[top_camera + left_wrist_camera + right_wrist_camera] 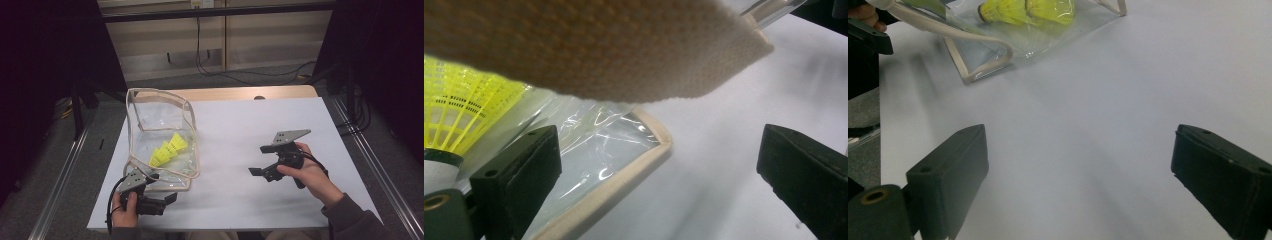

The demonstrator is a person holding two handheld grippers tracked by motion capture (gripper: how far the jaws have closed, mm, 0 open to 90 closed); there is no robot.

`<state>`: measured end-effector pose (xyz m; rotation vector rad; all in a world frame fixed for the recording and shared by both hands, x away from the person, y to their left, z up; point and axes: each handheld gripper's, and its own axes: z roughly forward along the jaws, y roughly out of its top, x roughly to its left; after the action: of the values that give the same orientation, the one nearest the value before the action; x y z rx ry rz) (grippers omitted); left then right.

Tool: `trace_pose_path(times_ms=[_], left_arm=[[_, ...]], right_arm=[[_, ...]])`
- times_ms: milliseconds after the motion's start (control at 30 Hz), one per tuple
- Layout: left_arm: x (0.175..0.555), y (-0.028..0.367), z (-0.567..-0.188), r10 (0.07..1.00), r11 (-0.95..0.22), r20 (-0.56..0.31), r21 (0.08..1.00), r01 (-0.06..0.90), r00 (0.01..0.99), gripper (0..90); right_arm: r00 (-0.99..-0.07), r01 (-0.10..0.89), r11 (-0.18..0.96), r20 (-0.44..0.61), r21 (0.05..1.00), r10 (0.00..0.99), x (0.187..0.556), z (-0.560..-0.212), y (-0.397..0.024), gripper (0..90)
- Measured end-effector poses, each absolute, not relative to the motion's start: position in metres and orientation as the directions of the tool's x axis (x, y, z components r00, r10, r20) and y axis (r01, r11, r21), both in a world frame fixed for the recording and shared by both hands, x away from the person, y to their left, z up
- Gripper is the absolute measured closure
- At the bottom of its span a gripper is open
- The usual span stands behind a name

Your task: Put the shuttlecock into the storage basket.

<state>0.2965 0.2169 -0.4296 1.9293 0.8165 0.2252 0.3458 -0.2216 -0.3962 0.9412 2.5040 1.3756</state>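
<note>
the left gripper (167, 198) fingers gape open at the clear pouch's (160, 120) near corner; yellow shuttlecocks (169, 149) lie inside. the right gripper (256, 161) fingers spread open above bare white surface (240, 125), well apart.

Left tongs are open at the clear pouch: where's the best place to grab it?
Grip the clear plastic pouch by its beige fabric rim, coming from the near side with the left tongs. That stiff band overhangs them; the film panels look slippery.
</note>
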Motion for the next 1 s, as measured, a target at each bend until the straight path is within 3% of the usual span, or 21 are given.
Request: trace_pose_path(times_ms=[1000], left_arm=[[0.296,0.217,-0.43,0.631,-0.286,-0.183,0.849,0.445,0.754,3.9]], right_arm=[[-0.773,0.463,0.365,0.166,0.808,0.612,0.329,-0.414,-0.249,8.1]])
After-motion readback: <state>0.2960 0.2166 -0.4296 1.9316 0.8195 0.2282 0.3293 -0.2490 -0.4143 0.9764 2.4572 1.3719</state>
